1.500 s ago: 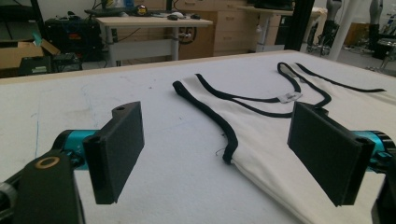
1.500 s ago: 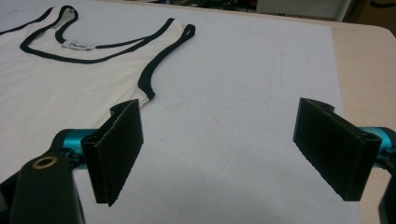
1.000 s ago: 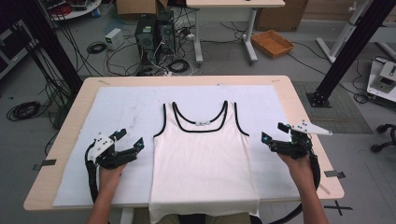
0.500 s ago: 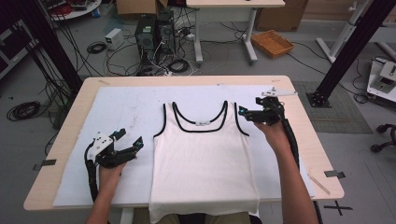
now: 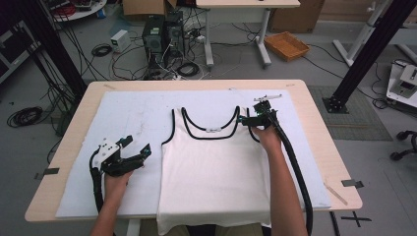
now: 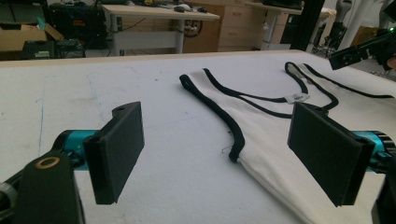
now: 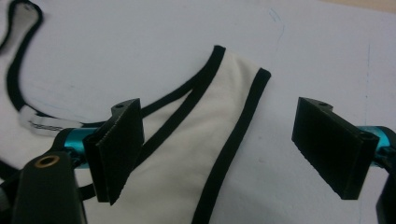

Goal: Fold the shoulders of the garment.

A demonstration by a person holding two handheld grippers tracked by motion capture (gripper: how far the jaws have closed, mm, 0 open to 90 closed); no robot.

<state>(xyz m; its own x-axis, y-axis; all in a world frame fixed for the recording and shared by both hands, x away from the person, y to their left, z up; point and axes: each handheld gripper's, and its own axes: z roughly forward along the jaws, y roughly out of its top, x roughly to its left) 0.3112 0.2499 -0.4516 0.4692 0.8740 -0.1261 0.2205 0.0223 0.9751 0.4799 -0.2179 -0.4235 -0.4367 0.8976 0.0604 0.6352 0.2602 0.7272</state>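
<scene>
A white tank top (image 5: 214,167) with black trim lies flat on the white mat (image 5: 128,113), hem toward the person. My right gripper (image 5: 244,120) hovers open over the top's right shoulder strap (image 7: 219,107), which lies between the wide-spread jaws of the right gripper (image 7: 226,144). My left gripper (image 5: 138,145) rests open on the mat just left of the top's side edge. In the left gripper view its jaws of the left gripper (image 6: 219,154) frame the left armhole trim (image 6: 219,114), with nothing gripped. The right gripper (image 6: 357,51) shows far off at the upper right.
The mat covers most of a wooden table (image 5: 319,128). Black cables trail from both grippers toward the table's front edge. Behind the table are another desk (image 5: 236,14), floor cables, computer towers (image 5: 162,34) and an orange tray (image 5: 286,45).
The right gripper has travelled from the table's right side up and left to the top's right shoulder strap. The left gripper has stayed put.
</scene>
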